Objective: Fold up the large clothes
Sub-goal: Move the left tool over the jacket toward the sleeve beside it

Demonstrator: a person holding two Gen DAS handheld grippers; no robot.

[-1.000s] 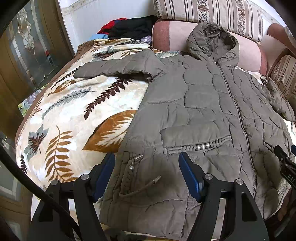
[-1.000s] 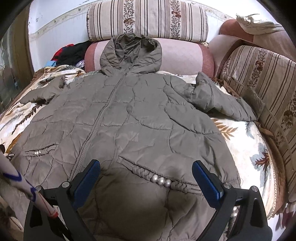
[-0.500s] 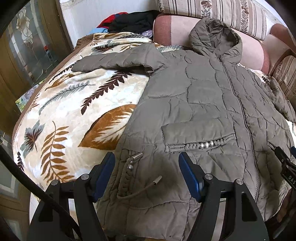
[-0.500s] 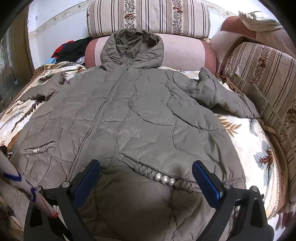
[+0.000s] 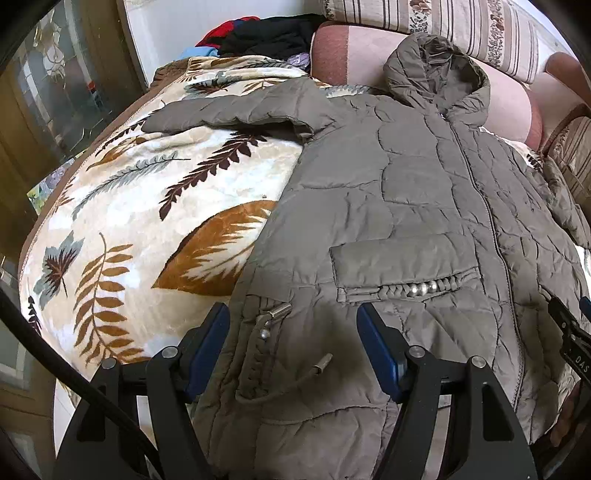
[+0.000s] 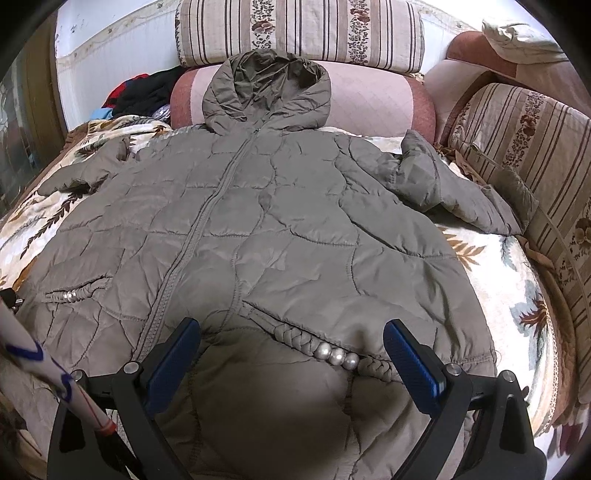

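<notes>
A grey-brown quilted hooded jacket (image 5: 413, 206) (image 6: 288, 236) lies face up and zipped on a leaf-print blanket (image 5: 147, 221), hood against the sofa back. Both sleeves are spread sideways; the left sleeve (image 5: 236, 110) lies on the blanket and the right sleeve (image 6: 454, 184) reaches toward the striped cushion. My left gripper (image 5: 293, 332) hovers open over the jacket's lower left hem, above a drawcord and toggle. Over the lower right front, just above the beaded pocket (image 6: 336, 354), my right gripper (image 6: 291, 350) is open. Neither holds fabric.
Striped sofa cushions (image 6: 303, 33) line the back and right side (image 6: 524, 147). A pile of red, black and blue clothes (image 5: 266, 33) sits in the far left corner. A wood-and-glass door (image 5: 55, 92) stands left of the blanket's edge.
Both views have crept slightly closer to the jacket's lower hem; the jacket and the open jaws are unchanged.
</notes>
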